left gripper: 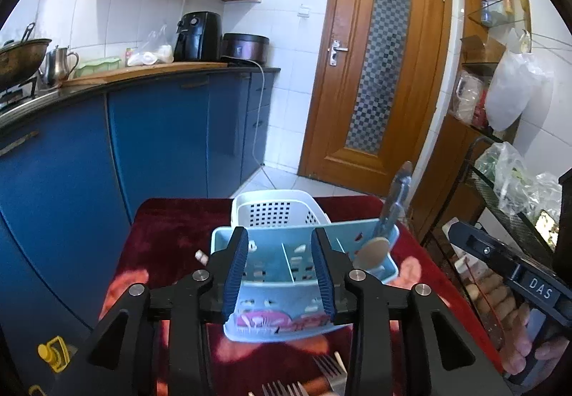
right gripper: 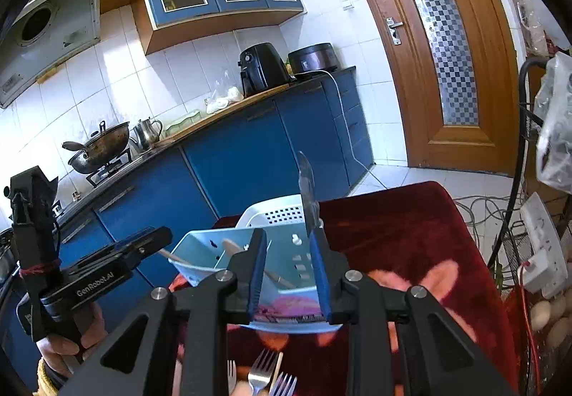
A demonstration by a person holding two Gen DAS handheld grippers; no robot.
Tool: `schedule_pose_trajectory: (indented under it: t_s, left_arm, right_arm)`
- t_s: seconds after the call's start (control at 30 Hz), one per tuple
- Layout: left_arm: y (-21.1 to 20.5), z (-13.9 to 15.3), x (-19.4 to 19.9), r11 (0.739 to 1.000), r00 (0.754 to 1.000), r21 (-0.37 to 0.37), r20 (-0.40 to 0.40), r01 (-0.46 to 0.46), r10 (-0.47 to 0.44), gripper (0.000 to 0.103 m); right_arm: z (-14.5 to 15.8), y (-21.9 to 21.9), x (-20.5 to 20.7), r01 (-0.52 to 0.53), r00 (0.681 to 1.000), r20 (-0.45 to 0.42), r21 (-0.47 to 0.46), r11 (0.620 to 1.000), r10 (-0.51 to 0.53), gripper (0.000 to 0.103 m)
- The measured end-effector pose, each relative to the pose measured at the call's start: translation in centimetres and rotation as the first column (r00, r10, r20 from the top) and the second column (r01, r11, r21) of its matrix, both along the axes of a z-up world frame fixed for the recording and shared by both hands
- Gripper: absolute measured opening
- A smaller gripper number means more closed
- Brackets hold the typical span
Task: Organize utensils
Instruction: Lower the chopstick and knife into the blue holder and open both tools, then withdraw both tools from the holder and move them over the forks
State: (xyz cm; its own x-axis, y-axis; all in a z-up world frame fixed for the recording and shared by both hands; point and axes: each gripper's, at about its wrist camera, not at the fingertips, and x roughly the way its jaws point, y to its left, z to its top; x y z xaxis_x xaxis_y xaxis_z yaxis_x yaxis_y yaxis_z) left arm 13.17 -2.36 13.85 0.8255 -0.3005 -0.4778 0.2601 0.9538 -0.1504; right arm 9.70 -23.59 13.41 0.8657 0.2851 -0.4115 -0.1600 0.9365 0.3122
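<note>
Both hand-held grippers hovering released over the forks

Left hand-held gripper point(left gripper: 280, 274) and right hand-held gripper point(right gripper: 289, 274) are gaping empty; forks point(right gripper: 262, 372) are lying beneath, at the worktop's point(right gripper: 411, 235) near edge, prongs towards the blue utensil caddy point(left gripper: 286, 263).

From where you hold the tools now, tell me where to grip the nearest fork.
Probably grip the fork on its handle, not the tines: it lies flat on the red cloth before the blue caddy, tines pointing toward the caddy. The handle runs out of view, so draw back first, then come down from above across it.
</note>
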Motion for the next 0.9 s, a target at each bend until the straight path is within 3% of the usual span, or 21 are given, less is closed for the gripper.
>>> schedule_pose_trajectory:
  t_s: [0.43,0.9]
  left_arm:
    - [1.0,-0.2,-4.2,1.0,1.0,0.016,-0.026,0.011,-0.011,0.046]
    - [2.4,-3.1,-6.9,1.0,0.993,0.025,-0.115,-0.002,0.005,0.049]
  right_arm:
    - [-1.3,0.2,-3.7,0.0,0.999,-0.035,-0.012,1.0,0.0,0.035]
    - [-4.2,0.5,-5.6,0.006,0.992,-0.123,-0.011,1.0,-0.007,0.036]
